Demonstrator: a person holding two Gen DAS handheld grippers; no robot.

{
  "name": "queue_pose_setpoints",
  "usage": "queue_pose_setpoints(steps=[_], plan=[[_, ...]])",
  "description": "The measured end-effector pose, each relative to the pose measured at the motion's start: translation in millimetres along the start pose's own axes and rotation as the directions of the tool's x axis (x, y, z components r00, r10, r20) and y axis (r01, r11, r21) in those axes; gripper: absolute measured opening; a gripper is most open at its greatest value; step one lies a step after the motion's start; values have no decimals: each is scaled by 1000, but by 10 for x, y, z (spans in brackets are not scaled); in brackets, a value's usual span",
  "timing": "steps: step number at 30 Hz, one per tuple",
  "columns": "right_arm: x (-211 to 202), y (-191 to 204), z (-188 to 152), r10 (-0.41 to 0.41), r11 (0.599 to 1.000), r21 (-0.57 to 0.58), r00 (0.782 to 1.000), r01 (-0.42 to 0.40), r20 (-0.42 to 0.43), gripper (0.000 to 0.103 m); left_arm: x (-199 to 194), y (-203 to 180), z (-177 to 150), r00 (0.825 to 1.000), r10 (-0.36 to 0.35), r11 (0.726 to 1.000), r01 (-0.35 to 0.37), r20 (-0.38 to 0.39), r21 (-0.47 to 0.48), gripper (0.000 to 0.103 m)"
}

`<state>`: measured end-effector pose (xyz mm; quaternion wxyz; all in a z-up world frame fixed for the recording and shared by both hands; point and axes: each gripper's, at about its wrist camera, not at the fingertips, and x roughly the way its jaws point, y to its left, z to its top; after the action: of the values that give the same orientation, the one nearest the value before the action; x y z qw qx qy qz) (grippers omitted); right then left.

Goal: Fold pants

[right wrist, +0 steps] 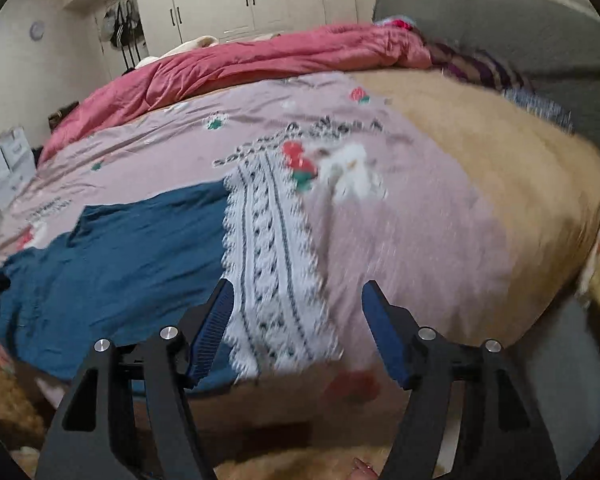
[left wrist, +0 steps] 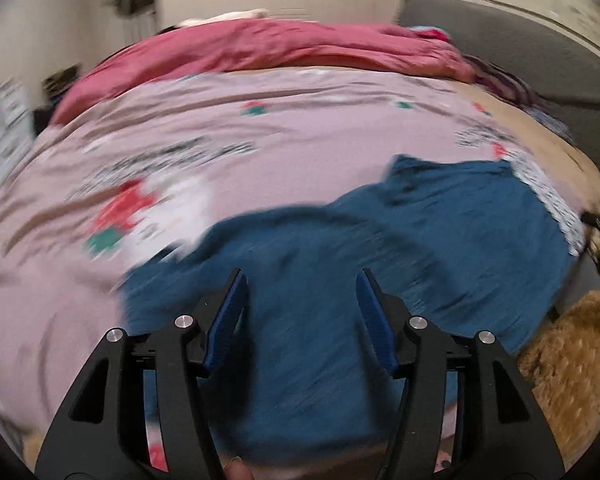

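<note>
Both tools, left tool (left wrist: 300,280) and right tool (right wrist: 296,292), hang apart and empty over the teal pants (left wrist: 440,232) on the bed (left wrist: 260,120); soft, limp cloth, so pinch its patterned cuff (right wrist: 272,248).

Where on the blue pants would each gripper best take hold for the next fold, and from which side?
Probably at the near edge of the blue pants, coming in low from the bed's front side. The cloth lies flat on the pink sheet, so only an edge offers something to pinch. The right gripper is open above the patterned white end, the left gripper open over the blue cloth, neither holding anything.
</note>
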<state>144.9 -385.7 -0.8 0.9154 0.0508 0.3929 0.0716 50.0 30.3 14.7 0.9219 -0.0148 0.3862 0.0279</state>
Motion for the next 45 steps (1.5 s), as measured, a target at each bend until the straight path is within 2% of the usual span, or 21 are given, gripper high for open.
queue_pose_setpoints(steps=[3,6,7,10,13,17,19,21,24,27,28,30,32,34,36,37,39,42,45], plan=[[68,-92,-80,22,997,76,999,-19,-36,65,-78,156,-51,998,60,998,-60,-1,-29,49],[167,-64,-139,49,996,78,995,-42,-85,65,-15,178,-88,995,96,995,-96,-14,-18,49],[208,-39,-175,53,997,70,993,-46,-108,65,48,152,-117,991,134,991,-133,-25,9,48],[337,34,-256,-5,999,34,982,12,-189,64,128,208,-177,986,161,987,-161,-47,14,48],[403,22,-364,-7,998,53,975,19,-221,64,170,278,-188,988,144,989,-145,-56,-3,48],[409,-27,-429,25,996,93,977,-5,-213,64,197,380,-181,992,106,993,-109,-76,-40,47],[335,-41,-437,43,994,104,982,-24,-183,64,143,360,-152,993,96,994,-99,-76,-40,47],[155,-45,-465,65,993,103,991,-53,-118,66,30,309,-115,996,65,997,-67,-64,-35,47],[-60,-59,-495,101,988,125,993,-94,-53,66,-156,202,20,999,-16,999,14,-38,-38,50],[-142,-58,-523,126,983,137,991,-120,-40,66,-265,-61,226,996,-85,996,85,1,22,55],[-150,-54,-532,130,983,135,991,-124,-40,66,-264,-185,332,990,-142,989,141,7,42,58],[-147,-50,-571,136,980,153,990,-128,-40,66,-234,-428,499,980,-199,975,196,17,100,61],[-93,-72,-544,138,975,182,989,-129,-42,66,-170,-770,683,964,-266,949,257,26,180,65],[-28,-73,-542,138,972,200,989,-126,-45,66,-26,-1160,858,948,-319,916,311,-10,252,73],[18,-79,-559,151,964,228,988,-137,-43,66,100,-1441,963,944,-328,893,322,-36,314,74],[37,-84,-558,151,962,235,988,-136,-44,66,193,-1650,1020,942,-333,872,328,-52,363,75],[52,-95,-562,133,962,247,990,-120,-39,66,378,-1953,1106,927,-364,834,366,-88,412,77],[77,-128,-562,137,955,269,990,-122,-35,66,679,-2256,1219,913,-377,811,406,-154,422,78],[99,-145,-567,143,952,277,989,-128,-35,66,911,-2438,1289,917,-355,799,400,-184,449,80]])
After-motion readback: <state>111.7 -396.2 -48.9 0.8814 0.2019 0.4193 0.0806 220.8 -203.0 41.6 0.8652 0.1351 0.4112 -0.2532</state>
